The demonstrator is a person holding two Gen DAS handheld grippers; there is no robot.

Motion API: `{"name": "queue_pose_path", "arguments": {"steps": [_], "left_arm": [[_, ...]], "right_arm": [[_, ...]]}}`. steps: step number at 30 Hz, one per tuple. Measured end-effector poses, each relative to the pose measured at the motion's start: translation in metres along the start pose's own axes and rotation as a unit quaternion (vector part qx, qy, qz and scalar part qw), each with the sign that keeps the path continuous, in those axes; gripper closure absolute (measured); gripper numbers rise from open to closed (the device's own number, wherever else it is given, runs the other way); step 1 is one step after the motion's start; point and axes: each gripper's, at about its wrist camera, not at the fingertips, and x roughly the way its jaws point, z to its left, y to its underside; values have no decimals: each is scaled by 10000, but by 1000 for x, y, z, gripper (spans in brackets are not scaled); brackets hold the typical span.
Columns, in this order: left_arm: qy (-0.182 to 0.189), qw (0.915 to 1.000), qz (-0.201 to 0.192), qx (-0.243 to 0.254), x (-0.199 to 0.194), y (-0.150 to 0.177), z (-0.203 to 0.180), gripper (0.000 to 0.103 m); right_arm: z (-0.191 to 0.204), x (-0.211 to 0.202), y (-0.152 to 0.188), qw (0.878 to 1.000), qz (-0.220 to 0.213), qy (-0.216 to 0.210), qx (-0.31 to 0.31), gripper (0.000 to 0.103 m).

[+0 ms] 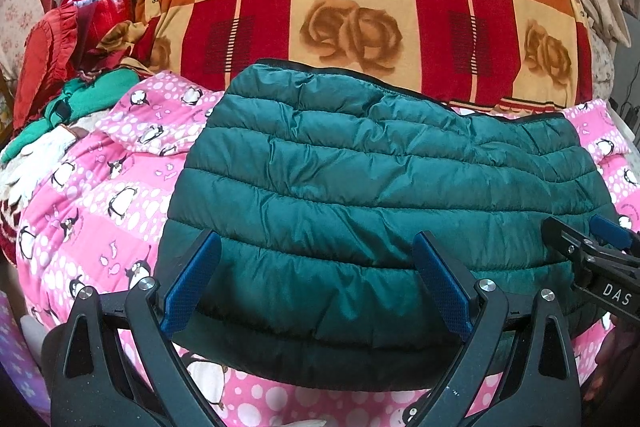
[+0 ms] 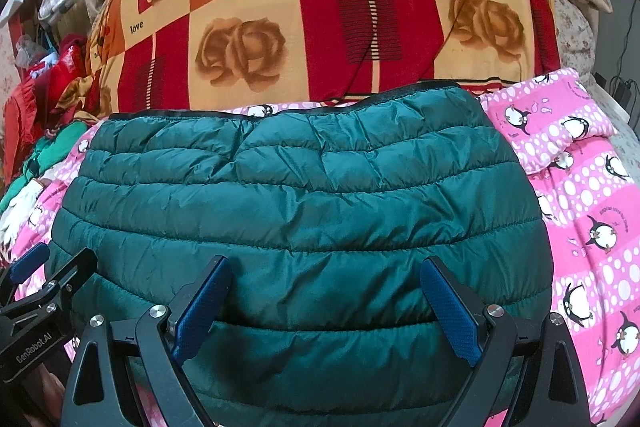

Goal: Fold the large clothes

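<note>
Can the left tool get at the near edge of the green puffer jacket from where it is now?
Probably yes. The left tool stands open over the near part of the green puffer jacket, with nothing lying between its fingers and the fabric. The right tool sits off to the side, clear of its path.

Green jacket (image 2: 304,207) underside hidden, pink penguin sheet (image 2: 592,227) partly covered

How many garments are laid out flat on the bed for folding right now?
1: the green quilted puffer jacket, spread on the pink penguin blanket ahead of both tools. A heap of red and green clothes at far left may hide more.
</note>
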Motion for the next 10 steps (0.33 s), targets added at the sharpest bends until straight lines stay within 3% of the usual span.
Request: {"name": "queue_pose_path", "arguments": {"steps": [10], "left_arm": [[14,9996,-231,132,-2,-9,5,6]], "right_arm": [[-11,0,-8,9998,8,-175,-9,9]]}}
